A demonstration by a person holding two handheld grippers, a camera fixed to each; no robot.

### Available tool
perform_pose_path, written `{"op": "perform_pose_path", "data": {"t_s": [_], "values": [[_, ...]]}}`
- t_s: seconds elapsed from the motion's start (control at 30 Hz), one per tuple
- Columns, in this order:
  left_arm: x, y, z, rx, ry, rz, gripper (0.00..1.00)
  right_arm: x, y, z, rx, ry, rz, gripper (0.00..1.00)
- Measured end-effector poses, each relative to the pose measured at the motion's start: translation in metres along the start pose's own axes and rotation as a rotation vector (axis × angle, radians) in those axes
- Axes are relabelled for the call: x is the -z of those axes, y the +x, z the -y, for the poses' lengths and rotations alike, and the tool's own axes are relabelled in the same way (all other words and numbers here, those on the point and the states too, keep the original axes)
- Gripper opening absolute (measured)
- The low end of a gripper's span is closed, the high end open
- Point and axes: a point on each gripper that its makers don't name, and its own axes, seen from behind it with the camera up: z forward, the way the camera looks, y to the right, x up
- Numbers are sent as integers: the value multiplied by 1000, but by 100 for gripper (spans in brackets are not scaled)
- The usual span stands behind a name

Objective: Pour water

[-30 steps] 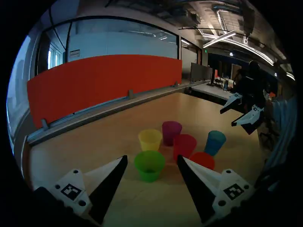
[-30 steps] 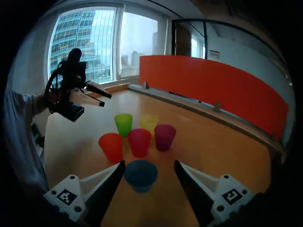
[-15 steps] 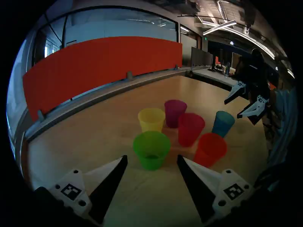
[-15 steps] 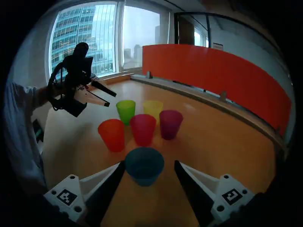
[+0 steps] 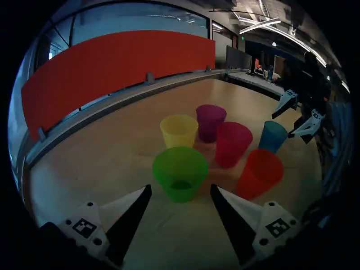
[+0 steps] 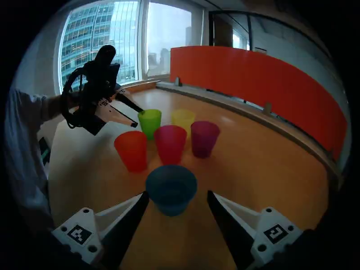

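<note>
Several plastic cups stand grouped on a wooden table. In the left gripper view a green cup sits just ahead of my open left gripper, between its fingertips' line but untouched. Behind it are a yellow cup, purple cup, pink cup, orange cup and blue cup. In the right gripper view the blue cup stands just ahead of my open right gripper. The left gripper shows by the green cup, and the right gripper by the blue cup.
An orange partition runs along the table's far edge. Tall windows lie behind the person's sleeve at the left of the right gripper view. Bare wooden tabletop spreads to the right of the cups.
Both grippers have moved closer to the cups. The green cup looms larger before the left gripper, the blue cup before the right. Both stay open.
</note>
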Motion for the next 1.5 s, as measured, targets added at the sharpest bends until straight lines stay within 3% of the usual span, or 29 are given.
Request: {"op": "perform_pose_path", "data": {"t_s": [0.3,0.7,0.93,1.07,1.5], "values": [[-19,5,3,-2,-8,9,98,-4,-4,2,0,7,12,100],[-30,15,4,-14,-10,9,97,-7,-4,3,1,14,13,100],[-31,15,6,-9,-3,11,97,-7,-4,4,3,16,13,100],[-31,15,7,-9,1,11,89,-8,-4,4,1,18,12,100],[-20,26,7,1,1,-23,88,-14,-2,5,5,19,11,100]]}}
